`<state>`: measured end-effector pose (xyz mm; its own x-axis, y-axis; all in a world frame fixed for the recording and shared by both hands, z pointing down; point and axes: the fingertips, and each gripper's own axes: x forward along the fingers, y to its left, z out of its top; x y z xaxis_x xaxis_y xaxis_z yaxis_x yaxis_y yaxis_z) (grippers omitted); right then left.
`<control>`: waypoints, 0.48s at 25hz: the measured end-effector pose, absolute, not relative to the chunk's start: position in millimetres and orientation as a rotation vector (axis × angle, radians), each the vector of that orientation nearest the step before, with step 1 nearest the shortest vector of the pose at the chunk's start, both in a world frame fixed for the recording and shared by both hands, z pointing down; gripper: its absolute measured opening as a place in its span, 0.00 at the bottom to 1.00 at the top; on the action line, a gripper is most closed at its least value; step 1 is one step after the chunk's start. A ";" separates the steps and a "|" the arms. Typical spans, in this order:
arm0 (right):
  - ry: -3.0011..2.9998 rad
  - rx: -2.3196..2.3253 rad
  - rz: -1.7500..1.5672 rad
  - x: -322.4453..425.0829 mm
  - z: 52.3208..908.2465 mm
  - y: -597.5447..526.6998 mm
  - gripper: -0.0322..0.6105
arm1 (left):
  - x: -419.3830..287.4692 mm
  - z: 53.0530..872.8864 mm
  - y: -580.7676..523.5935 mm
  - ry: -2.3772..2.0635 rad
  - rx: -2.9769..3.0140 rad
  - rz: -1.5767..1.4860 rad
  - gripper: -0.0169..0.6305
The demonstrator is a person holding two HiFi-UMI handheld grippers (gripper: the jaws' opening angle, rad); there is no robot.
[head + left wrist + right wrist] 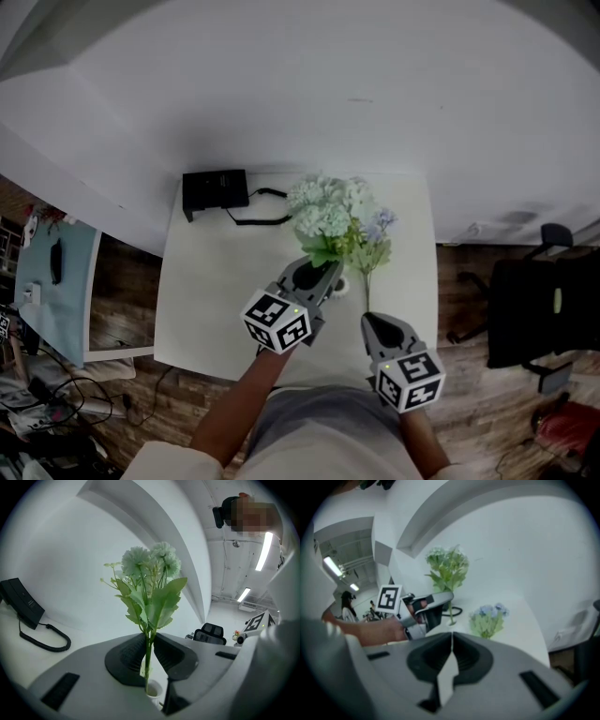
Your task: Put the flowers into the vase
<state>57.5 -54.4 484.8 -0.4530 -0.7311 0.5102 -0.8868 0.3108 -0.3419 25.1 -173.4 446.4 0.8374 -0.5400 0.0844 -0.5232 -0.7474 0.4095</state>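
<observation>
Office-like workroom

A white table (211, 300) bears a black desk phone (216, 190) with a coiled cord. A black office chair (525, 314) stands on the wood floor (469, 281), cables (56, 394) trail beside a second desk (70, 281), and strip lights (263, 550) line the ceiling.

White vase (153, 689) mostly hidden beneath the left gripper (149, 639), only its rim showing, flower stem (148, 665) lower end lost inside it

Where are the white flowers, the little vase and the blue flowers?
white flowers (137, 560): left gripper view, on a blossom.
vase (153, 691): left gripper view, on its white rim.
blue flowers (491, 611): right gripper view, on the blue blossoms.
</observation>
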 end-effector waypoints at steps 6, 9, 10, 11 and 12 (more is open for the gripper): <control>-2.319 1.472 0.859 58.1 484.3 -53.6 0.09 | 23.1 454.2 -170.0 -0.809 2.574 -0.046 0.14; -2.318 1.473 0.858 58.5 484.7 -53.4 0.09 | 21.5 456.8 -168.6 -0.819 2.562 -0.047 0.14; -2.318 1.472 0.859 58.4 484.7 -53.7 0.09 | 20.9 457.9 -168.4 -0.823 2.559 -0.046 0.14; -2.319 1.472 0.859 58.2 484.6 -53.8 0.09 | 20.3 459.1 -168.1 -0.828 2.557 -0.044 0.14; -2.319 1.472 0.859 58.1 484.6 -54.0 0.09 | 19.7 460.5 -167.8 -0.832 2.554 -0.043 0.14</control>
